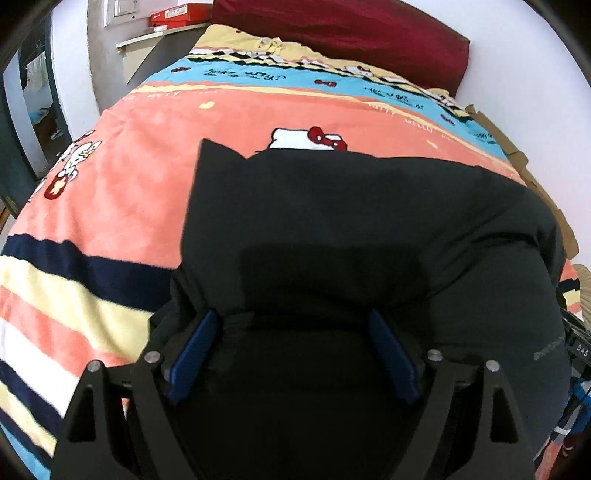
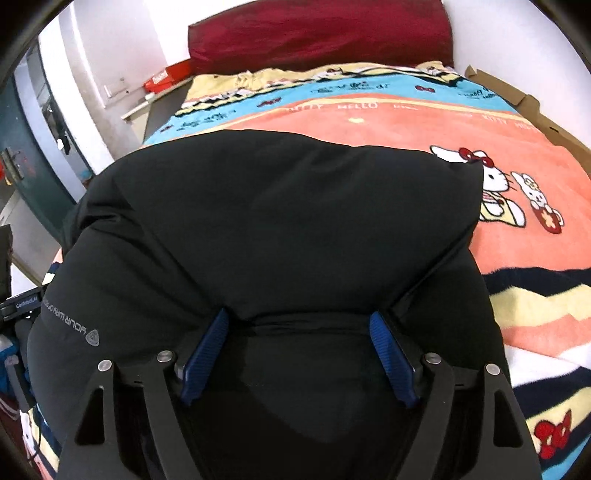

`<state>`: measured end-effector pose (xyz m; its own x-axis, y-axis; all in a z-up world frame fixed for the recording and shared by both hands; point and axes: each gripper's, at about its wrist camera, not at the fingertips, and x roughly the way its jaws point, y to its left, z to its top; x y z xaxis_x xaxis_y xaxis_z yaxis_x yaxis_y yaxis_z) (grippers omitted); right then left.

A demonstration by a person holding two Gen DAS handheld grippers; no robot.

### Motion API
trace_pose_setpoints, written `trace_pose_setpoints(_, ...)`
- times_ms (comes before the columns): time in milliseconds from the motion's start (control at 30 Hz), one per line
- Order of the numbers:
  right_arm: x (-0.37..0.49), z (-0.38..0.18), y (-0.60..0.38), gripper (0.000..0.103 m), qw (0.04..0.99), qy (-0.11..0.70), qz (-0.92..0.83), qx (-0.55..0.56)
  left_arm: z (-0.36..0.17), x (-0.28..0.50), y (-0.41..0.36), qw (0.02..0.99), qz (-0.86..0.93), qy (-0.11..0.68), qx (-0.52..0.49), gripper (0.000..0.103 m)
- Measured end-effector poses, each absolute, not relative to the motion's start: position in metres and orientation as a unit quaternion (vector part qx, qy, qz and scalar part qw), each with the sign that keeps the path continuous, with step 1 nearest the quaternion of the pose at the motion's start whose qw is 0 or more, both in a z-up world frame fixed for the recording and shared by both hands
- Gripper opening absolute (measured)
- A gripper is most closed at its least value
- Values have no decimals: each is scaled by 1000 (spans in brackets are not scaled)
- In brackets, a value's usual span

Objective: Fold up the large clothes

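Black padded fabric fills the lower middle of the left wrist view: one jacket [image 1: 369, 229] lies on the blanket [image 1: 122, 192], the only garment there. Its far left corner stands up in a point just short of the white cat face with a red bow printed on the blanket. The left gripper [image 1: 293, 321] has two blue pads [image 1: 194, 354], spread wide apart, and a fold of the jacket bulges between them; the pads sit against that fabric on both sides without pinching it, so the gripper is released. Beyond the jacket one dark red pillow [image 1: 343, 33] leans at the head of the blanket, and one red box [image 1: 177, 16] sits on a shelf to the pillow's left. From the right wrist view the same jacket [image 2: 280, 221] covers the left and middle of the blanket [image 2: 517, 258], grey lettering running along its left sleeve. The right gripper [image 2: 299, 321] likewise shows two blue pads [image 2: 391, 358] held wide, jacket fabric humped between them and unclamped. Two cartoon cat figures are printed just right of the jacket's far corner. One pillow [image 2: 317, 33] lies beyond, and brown cardboard [image 2: 524, 107] edges the blanket's far right side.
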<state>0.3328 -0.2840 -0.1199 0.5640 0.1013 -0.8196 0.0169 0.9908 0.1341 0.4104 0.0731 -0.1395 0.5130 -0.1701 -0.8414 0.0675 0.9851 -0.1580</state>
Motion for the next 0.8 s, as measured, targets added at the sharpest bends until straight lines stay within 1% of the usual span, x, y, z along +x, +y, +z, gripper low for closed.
trace_pose_setpoints(67, 324, -106, -287, 77, 883, 467, 11, 50, -118, 397, 79, 880, -60, 471, -20, 84)
trace_pose_setpoints(133, 309, -86, -294, 81, 892, 450, 13, 42, -93, 379, 99, 893, -66, 444, -17, 84)
trace_pose_setpoints(200, 295, -69, -308, 91, 899, 434, 13, 55, -74, 367, 126, 894, -81, 439, -48, 84)
trace_pose_setpoints(233, 290, -61, -315, 98, 902, 427, 10, 62, -65, 361, 143, 894, -80, 435, -66, 84)
trace_pose_setpoints(267, 283, -52, -324, 102, 905, 419, 7, 71, -60, 357, 155, 896, -77, 432, -76, 84)
trace_pose_setpoints(367, 272, -37, -343, 103, 908, 410, -1, 87, -53, 349, 185, 893, -67, 430, -117, 84)
trace_pose_setpoints(467, 267, -34, -359, 103, 902, 420, -7, 102, -66, 351, 197, 880, -72, 446, -150, 84)
trace_pose_setpoints(600, 268, -56, -370, 103, 883, 454, -5, 117, -100, 359, 181, 858, -101, 477, -162, 84)
trace_pose_setpoints(800, 289, -126, -382, 102, 832, 528, 7, 168, -153, 379, 159, 835, -107, 513, -165, 85)
